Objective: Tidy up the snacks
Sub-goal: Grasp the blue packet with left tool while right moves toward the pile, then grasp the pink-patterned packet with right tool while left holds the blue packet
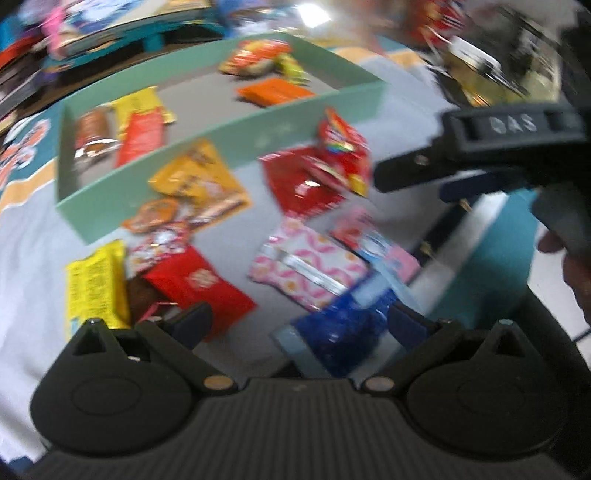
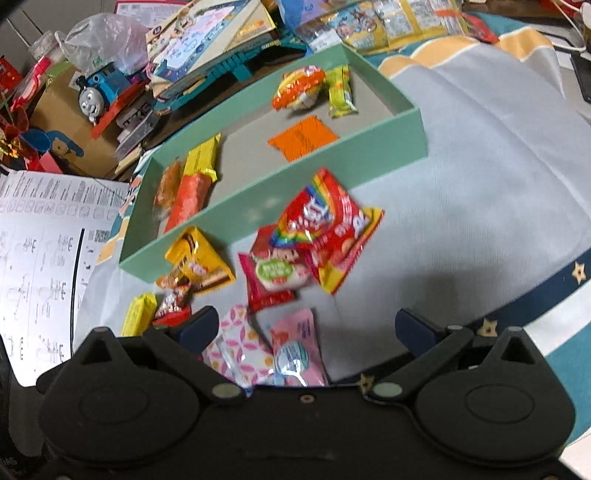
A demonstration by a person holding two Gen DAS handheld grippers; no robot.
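Note:
A mint green box (image 1: pixel 236 125) (image 2: pixel 332 162) lies on a grey cloth and holds several snacks, among them an orange packet (image 1: pixel 275 90) (image 2: pixel 303 138) and a yellow-and-red bar (image 1: pixel 142 125) (image 2: pixel 195 184). In front of it are loose snacks: a red rainbow bag (image 2: pixel 328 229) (image 1: pixel 340 147), a yellow bag (image 1: pixel 199 177) (image 2: pixel 201 258), a pink patterned packet (image 1: pixel 306 266) (image 2: pixel 240 343), a red packet (image 1: pixel 199 284), a blue packet (image 1: pixel 340 332). My left gripper (image 1: pixel 299 325) is open above them. My right gripper (image 2: pixel 306 326) is open over the pink packets, holding nothing.
The other gripper's black body (image 1: pixel 491 147) and a hand (image 1: pixel 576 273) fill the right of the left wrist view. Behind the box sit a toy train (image 2: pixel 99 92), books (image 2: pixel 207 40) and more packets (image 2: pixel 388 22). Printed paper (image 2: pixel 40 258) lies at left.

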